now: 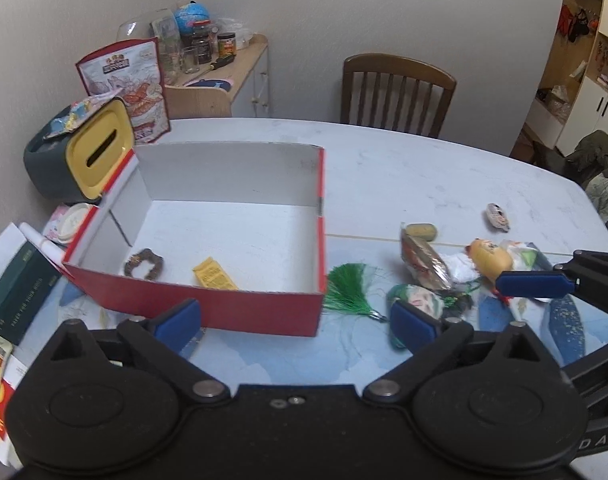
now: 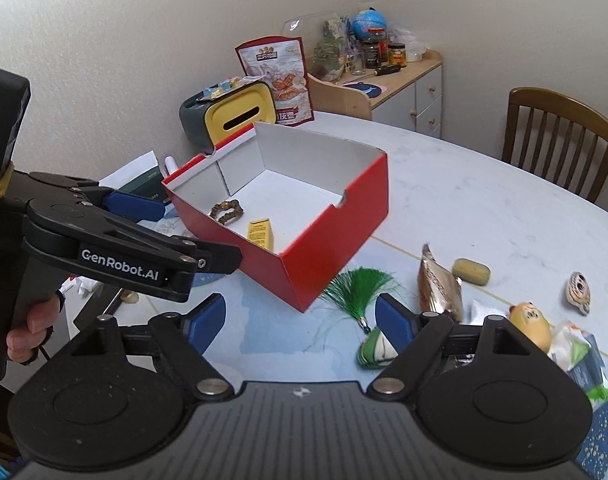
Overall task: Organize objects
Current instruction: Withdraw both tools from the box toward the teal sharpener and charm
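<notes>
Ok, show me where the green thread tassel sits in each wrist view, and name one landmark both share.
Left wrist view: the green thread tassel lies on the table, right of centre, beside the box's right corner.
Right wrist view: centre, just beyond that gripper's fingers.
Shared landmark: the red cardboard box with white inside.

Left gripper [image 1: 298,318] fingers spread, empty, over desk [image 1: 403,168]. Red box [image 1: 208,304] ahead holds bracelet [image 1: 144,265] and yellow packet [image 1: 215,275]; green tassel [image 1: 349,290] just right.
</notes>
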Action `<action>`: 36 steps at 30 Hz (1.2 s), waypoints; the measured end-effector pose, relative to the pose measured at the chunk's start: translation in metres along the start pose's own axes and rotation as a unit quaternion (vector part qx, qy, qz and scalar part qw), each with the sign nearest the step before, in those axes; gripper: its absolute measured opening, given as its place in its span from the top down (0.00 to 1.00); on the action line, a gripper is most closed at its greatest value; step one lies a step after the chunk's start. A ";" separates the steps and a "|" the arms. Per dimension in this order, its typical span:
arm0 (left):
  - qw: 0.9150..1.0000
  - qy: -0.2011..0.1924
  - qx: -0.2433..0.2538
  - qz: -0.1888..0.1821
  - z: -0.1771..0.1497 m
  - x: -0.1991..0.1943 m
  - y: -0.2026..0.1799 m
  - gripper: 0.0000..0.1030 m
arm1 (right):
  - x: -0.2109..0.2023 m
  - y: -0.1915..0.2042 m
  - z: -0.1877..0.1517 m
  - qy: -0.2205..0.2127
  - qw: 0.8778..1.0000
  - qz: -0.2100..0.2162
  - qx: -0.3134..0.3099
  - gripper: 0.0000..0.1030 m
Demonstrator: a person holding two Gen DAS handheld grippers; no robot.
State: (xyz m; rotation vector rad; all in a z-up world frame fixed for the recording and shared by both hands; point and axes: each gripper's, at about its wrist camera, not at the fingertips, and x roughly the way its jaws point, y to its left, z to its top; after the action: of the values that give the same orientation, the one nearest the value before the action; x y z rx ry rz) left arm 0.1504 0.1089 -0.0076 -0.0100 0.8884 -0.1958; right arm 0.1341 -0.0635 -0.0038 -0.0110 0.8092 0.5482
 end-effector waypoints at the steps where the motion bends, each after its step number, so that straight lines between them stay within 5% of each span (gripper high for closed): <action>1: 1.000 -0.002 0.000 -0.005 -0.002 0.000 -0.003 0.02 | -0.002 -0.002 -0.003 -0.001 1.000 -0.002 0.002 0.20; 13: 0.999 -0.021 0.028 -0.024 -0.028 0.006 -0.034 0.01 | -0.011 -0.039 -0.045 -0.008 0.999 -0.048 0.023 0.19; 24: 0.998 0.024 0.016 -0.047 -0.053 0.042 -0.051 0.01 | 0.001 -0.070 -0.085 0.042 0.992 -0.119 -0.004 0.20; 36: 0.997 0.054 0.034 -0.052 -0.079 0.088 -0.079 0.04 | 0.020 -0.118 -0.106 0.063 0.982 -0.173 0.042 0.20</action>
State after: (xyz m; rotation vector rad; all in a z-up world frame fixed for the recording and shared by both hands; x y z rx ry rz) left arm 0.1304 0.0216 -0.1181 0.0177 0.9894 -0.3255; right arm 0.1281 -0.1791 -0.1146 -0.1080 0.9303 0.1845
